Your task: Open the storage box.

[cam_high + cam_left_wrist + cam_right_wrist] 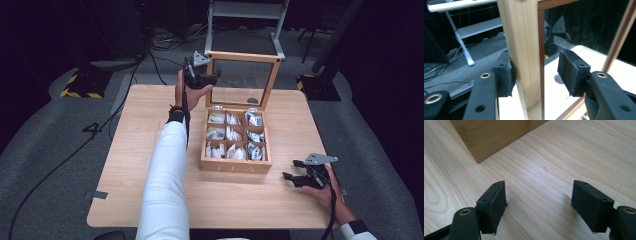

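The left gripper (536, 75), jaws parting, straddles the upright lid (212, 80) of the tea box (235, 165); letting go seems next. The right gripper (296, 170) rests wide open, empty, on the worktop (130, 165).

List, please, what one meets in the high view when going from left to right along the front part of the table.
White sleeve of the left arm → wooden box with its compartments of small packets → right gripper, jaws open, above the table → right hand that holds it.
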Motion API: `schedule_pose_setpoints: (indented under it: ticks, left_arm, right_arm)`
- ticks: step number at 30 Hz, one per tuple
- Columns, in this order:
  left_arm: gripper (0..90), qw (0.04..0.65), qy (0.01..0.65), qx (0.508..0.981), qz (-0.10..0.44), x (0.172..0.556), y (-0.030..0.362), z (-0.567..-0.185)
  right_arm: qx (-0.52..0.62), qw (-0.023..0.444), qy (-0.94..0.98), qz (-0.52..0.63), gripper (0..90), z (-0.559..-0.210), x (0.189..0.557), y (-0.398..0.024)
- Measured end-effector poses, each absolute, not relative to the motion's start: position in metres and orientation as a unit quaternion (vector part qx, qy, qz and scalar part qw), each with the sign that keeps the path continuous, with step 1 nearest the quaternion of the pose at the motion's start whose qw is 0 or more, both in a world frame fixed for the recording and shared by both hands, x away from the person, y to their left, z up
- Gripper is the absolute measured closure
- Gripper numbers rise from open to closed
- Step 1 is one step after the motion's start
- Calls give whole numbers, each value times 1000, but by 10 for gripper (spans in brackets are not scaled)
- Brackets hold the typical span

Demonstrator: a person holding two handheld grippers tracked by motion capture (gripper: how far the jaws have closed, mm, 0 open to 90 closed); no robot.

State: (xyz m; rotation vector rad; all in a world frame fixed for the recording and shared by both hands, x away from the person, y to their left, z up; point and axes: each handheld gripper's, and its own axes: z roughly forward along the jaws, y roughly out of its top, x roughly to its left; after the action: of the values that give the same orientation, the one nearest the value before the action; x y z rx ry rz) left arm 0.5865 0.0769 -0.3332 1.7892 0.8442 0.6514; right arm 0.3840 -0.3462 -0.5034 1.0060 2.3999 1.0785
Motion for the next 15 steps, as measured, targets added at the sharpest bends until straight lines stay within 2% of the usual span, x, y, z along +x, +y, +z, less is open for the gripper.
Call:
schedule_pose_setpoints:
  ticks: [15]
  left_arm:
    - [491, 473, 382, 747, 270, 600, 72, -350]
  right_arm:
    - [354, 163, 840, 377, 269, -503, 384, -346]
